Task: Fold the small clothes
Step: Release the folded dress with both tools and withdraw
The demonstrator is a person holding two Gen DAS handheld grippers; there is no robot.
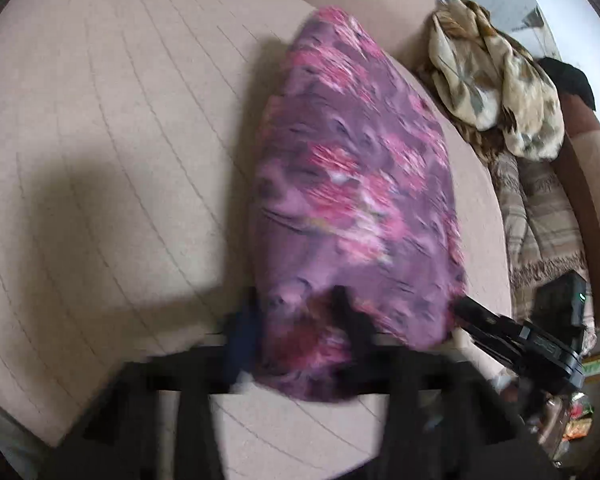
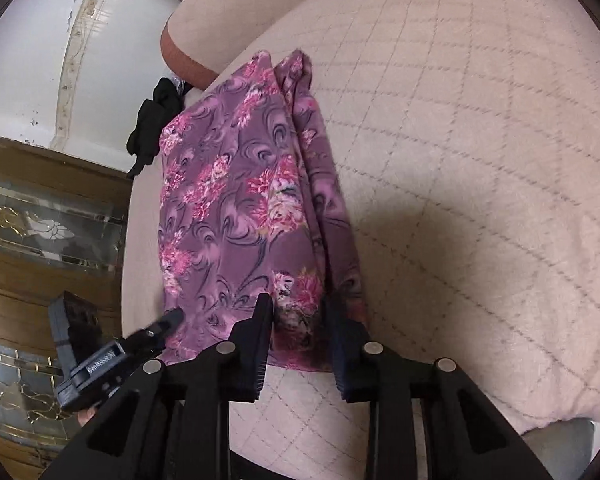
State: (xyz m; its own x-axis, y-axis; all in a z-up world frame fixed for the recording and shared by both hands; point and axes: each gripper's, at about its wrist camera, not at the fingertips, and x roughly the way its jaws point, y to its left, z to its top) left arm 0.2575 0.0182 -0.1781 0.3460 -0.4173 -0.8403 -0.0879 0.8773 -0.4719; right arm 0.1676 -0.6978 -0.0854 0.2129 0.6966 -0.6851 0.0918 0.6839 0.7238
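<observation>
We look down on a broad beige quilted cushion surface (image 2: 480, 152) stitched in a diamond grid, and on it lies the purple floral fabric garment (image 2: 236, 208), folded lengthwise into a long narrow strip near the cushion's edge. At that edge in the left wrist view sits a crumpled cream and brown patterned cloth (image 1: 496, 88) on top of striped fringed textiles (image 1: 540, 216); the right wrist view shows a small black cloth (image 2: 154, 120) near the garment's far end.

Both black two-finger tools pinch the near end of the garment. Our right gripper (image 2: 300, 316) angles steeply down, its jaws closed on the hem with fabric bunched between them. Our left gripper (image 1: 296, 312) also tilts downward; that view is motion-blurred, yet the cloth fills the gap between its fingers and drapes over them, so it too is clamped on the garment. Each tool carries pale lettering on its side, too small and skewed to read.
</observation>
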